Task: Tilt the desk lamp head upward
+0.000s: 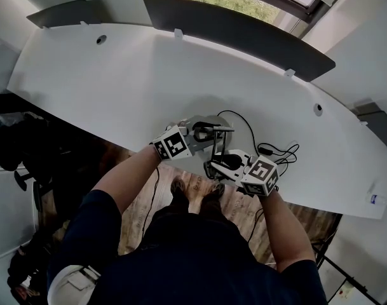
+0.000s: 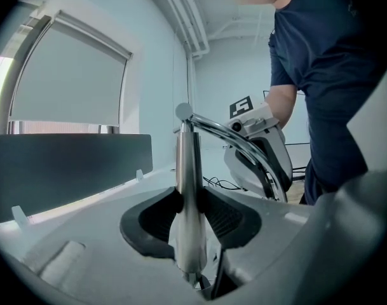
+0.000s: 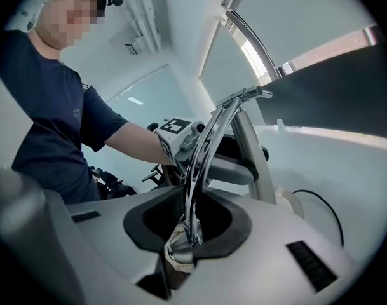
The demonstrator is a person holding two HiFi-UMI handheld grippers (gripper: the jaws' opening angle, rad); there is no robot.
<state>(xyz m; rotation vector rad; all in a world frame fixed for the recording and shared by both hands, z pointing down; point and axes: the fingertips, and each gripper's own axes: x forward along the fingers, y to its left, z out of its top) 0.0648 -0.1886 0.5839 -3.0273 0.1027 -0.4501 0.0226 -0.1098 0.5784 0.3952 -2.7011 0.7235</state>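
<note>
Two hand-held grippers, one lamp, and both are on it! The left hand-held gripper (image 2: 192, 216) has its black pads (image 2: 158, 218) pressed to either side of the brushed-metal upright post (image 2: 188, 157) of the slim chrome desk lamp (image 1: 213, 134). It's a firm clamp low on the post, with the jaws only as far apart as the post is thick.

Over to the right hand-held gripper (image 3: 192, 227): its jaws are drawn in close on the curved chrome arm (image 3: 209, 135). That arm sweeps down from the pivot at the top of the post and ends in a shiny tip tucked between the pads (it looks like the lamp-head end, but the pads cover most of it).

The two tools face each other across the lamp, so the right one sits just beyond the left one's jaws and a touch to their right. The post rises just past the right one's jaws. The lamp's round grey base (image 3: 290, 203) rests on the white curved table (image 1: 117, 75), near and to the right of the right gripper's jaws. A thin black power cable (image 3: 323, 205) loops away beyond it.

Both grippers work at the table's near edge. A dark grey divider screen (image 1: 244, 33) stands well beyond them along the far edge.
</note>
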